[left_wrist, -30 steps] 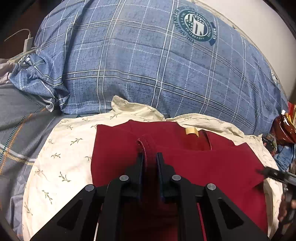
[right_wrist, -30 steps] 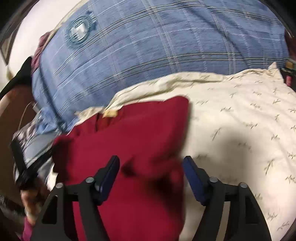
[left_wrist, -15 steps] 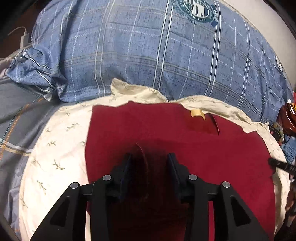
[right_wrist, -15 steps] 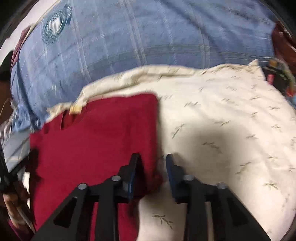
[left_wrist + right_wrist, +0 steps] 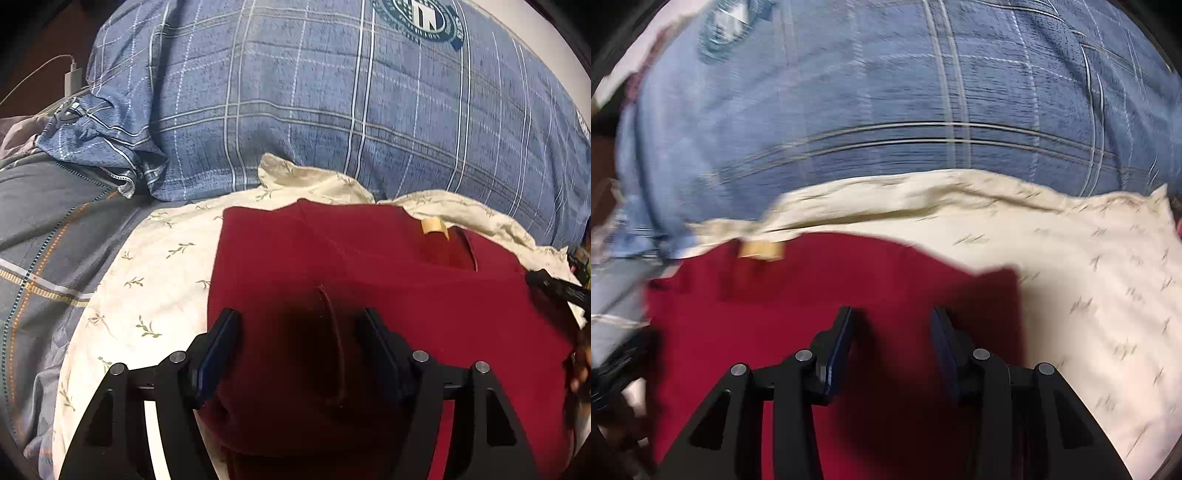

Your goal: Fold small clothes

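Note:
A dark red garment [image 5: 369, 280] with a tan neck label [image 5: 433, 225] lies folded on a cream leaf-print pillow [image 5: 155, 280]. My left gripper [image 5: 301, 325] is open and empty, just above the garment, a sleeve hem [image 5: 332, 332] lying between its fingers. In the right wrist view the same garment [image 5: 775, 295] fills the lower left, blurred. My right gripper [image 5: 891, 325] is open and empty over the garment's right part, near its edge on the pillow [image 5: 1089, 295].
A big blue plaid pillow [image 5: 332, 103] lies behind the cream one and shows in the right wrist view [image 5: 886, 110] too. A grey plaid blanket [image 5: 48, 229] is at the left. A white charger and cable [image 5: 70, 79] lie far left.
My left gripper let go of the sleeve fold and opened wide. My right gripper closed on the garment's right edge, then opened and shifted left over the garment.

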Available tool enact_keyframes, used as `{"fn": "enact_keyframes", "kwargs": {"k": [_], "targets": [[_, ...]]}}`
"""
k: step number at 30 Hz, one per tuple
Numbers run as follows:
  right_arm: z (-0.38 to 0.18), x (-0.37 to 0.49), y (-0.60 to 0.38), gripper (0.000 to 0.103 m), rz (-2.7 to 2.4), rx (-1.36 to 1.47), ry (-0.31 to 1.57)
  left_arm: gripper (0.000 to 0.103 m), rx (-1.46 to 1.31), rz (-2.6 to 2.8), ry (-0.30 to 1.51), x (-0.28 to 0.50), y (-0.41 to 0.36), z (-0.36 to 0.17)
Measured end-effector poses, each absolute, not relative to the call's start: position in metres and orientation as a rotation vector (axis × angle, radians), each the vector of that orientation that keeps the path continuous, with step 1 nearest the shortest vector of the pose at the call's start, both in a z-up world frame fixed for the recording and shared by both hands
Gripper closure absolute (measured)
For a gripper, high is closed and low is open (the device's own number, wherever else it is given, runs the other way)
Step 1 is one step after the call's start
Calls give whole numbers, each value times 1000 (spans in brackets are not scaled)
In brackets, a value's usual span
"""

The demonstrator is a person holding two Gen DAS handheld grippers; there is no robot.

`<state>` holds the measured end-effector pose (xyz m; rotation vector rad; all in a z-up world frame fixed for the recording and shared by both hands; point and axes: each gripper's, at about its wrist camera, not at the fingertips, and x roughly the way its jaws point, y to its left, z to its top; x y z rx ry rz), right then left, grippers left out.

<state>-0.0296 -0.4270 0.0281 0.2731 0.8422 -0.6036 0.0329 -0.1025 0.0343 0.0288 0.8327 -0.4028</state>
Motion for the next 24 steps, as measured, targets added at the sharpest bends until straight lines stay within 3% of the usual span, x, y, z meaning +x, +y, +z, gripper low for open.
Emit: {"fn": "enact_keyframes", "kwargs": {"k": [11, 24], "targets": [[51, -86, -399, 53, -543, 302, 781, 34, 44, -394, 832, 35, -103, 31], [46, -125, -370, 52, -615, 183, 822, 33, 54, -393, 826, 33, -103, 29]]}}
